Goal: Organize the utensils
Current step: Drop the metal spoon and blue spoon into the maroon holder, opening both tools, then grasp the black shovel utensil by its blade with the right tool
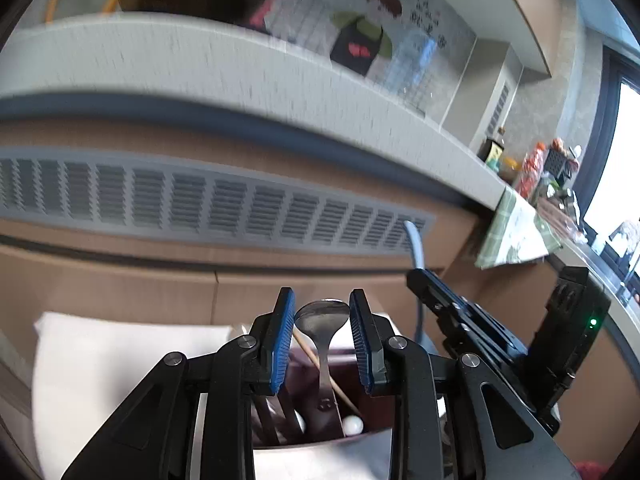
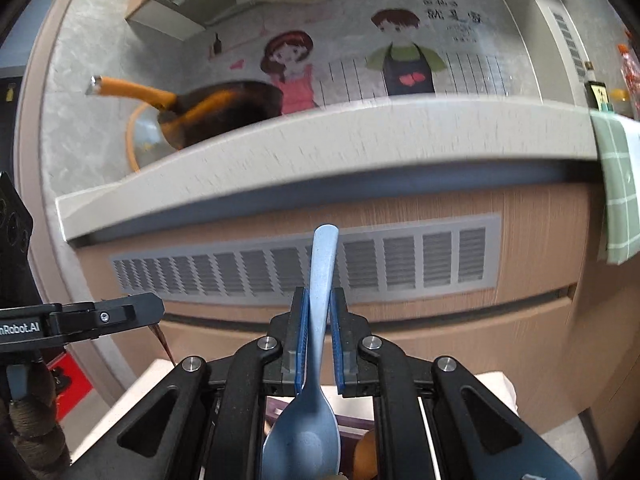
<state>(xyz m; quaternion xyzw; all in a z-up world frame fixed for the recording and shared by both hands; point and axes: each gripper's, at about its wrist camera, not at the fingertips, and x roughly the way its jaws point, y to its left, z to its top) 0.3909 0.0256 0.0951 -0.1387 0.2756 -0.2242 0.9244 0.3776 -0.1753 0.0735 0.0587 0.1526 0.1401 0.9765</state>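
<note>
In the left wrist view my left gripper is shut on the bowl of a metal spoon. The spoon's handle runs back toward the camera. A thin wooden chopstick crosses behind that handle; whether it is gripped too I cannot tell. My right gripper is shut on the handle of a light blue plastic spoon, whose bowl points at the camera. Both grippers hang above a dark maroon utensil box. The right gripper is just right of the left one. From the right wrist view the left gripper shows at the left edge.
A kitchen counter edge and a cabinet front with a grey vent grille stand ahead. On the counter sits a dark pan with an orange handle, and a green checked cloth hangs over the edge. The box rests on a white surface.
</note>
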